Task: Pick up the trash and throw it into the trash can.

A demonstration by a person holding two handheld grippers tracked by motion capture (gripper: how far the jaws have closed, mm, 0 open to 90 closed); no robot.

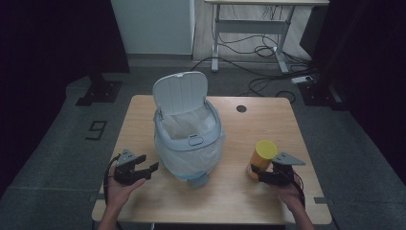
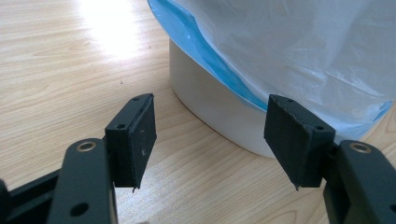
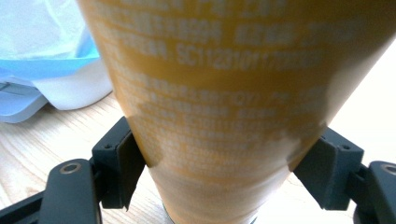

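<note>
The yellow canister (image 1: 264, 157) stands upright in the lower right of the high view, on the wooden table (image 1: 268, 120), well right of the pedal bin (image 1: 188, 134). The right gripper (image 1: 266, 175) sits directly below and to the right of it in that frame, held by the person's right hand (image 1: 290, 194), and its jaws meet the canister low on its body.

In the right gripper view the canister (image 3: 219, 102) occupies the centre from top to bottom, printed white text across its yellow wall. The two black jaws rise from the lower left and lower right corners and press against the canister's sides near its base, one on each flank: the grip is closed on the canister, which stands between the pads.

The left gripper (image 1: 143, 168) lies in the lower left of the high view, just left of the bin's base, in the left hand (image 1: 120, 191). In the left gripper view (image 2: 210, 140) its jaws stand wide apart with nothing between them; the bin's white base (image 2: 210, 100) and the blue-edged liner bag (image 2: 299, 56) fill the upper right, apart from the pads.

The bin's lid (image 1: 182, 91) is raised upright behind its opening.
</note>
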